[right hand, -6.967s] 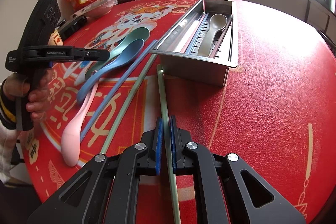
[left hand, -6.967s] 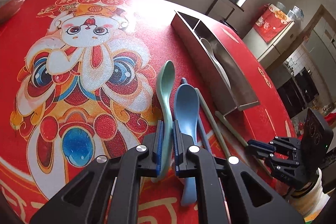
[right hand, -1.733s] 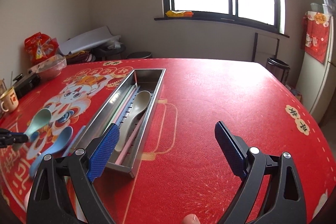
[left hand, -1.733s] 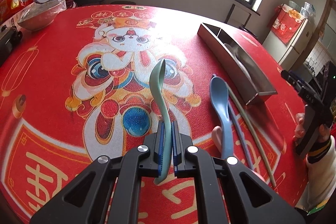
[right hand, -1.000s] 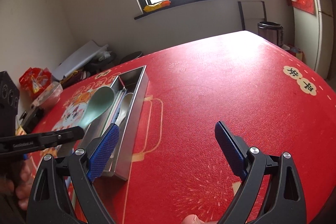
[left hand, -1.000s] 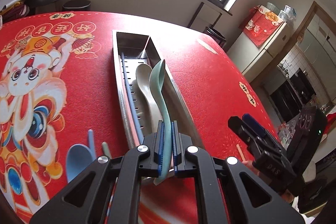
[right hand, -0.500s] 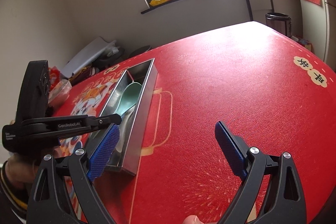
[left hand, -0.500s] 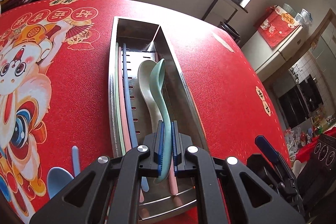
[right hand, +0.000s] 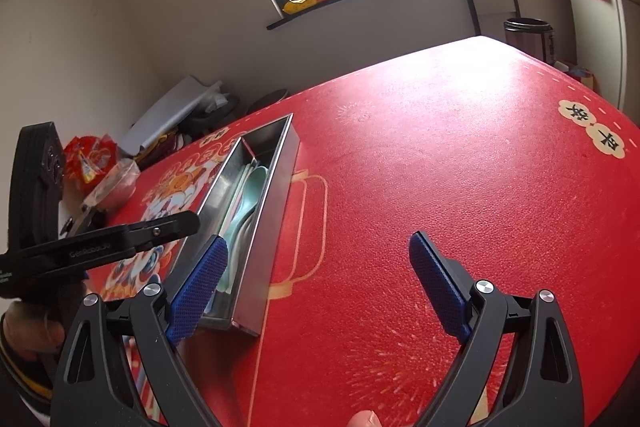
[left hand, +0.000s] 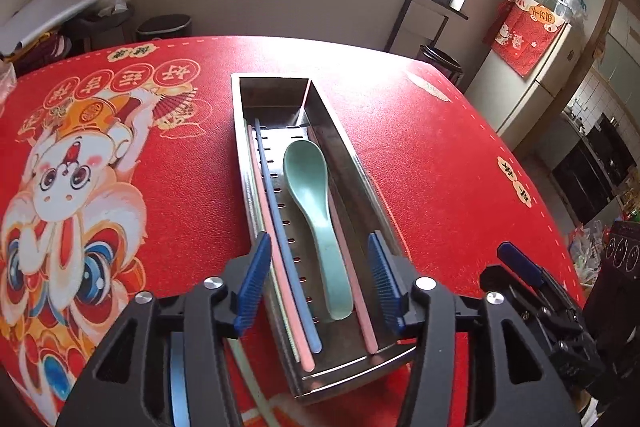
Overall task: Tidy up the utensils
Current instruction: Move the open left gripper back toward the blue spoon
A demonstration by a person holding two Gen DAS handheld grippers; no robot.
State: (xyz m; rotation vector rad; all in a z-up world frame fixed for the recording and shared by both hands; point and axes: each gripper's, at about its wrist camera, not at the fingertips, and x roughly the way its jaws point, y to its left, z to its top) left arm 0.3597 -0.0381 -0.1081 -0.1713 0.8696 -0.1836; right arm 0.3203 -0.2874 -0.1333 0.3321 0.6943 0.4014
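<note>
A long steel tray (left hand: 345,147) lies lengthwise on the red tablecloth. In it rests a green spoon (left hand: 316,211), bowl up, beside a blue chopstick (left hand: 280,227) and pink chopsticks (left hand: 272,247). My left gripper (left hand: 318,239) hovers over the tray's near end. Its jaws are opening, with the spoon's handle below and between the pads and neither pad touching it. The right wrist view shows the tray (right hand: 280,163) and spoon (right hand: 252,191) at the left, with the left gripper (right hand: 192,223) side-on over them. My right gripper (right hand: 316,243) is open and empty above bare cloth right of the tray.
Left of the tray, a blue spoon (left hand: 178,387) and a green chopstick (left hand: 248,379) lie on the cloth, partly behind my left gripper. Snack bags and a bowl (right hand: 92,159) crowd the table's far left edge. A bin (right hand: 528,39) stands beyond the table.
My left jaws have parted and let go of the green spoon, which now lies flat in the tray. The right gripper is still open in about the same place.
</note>
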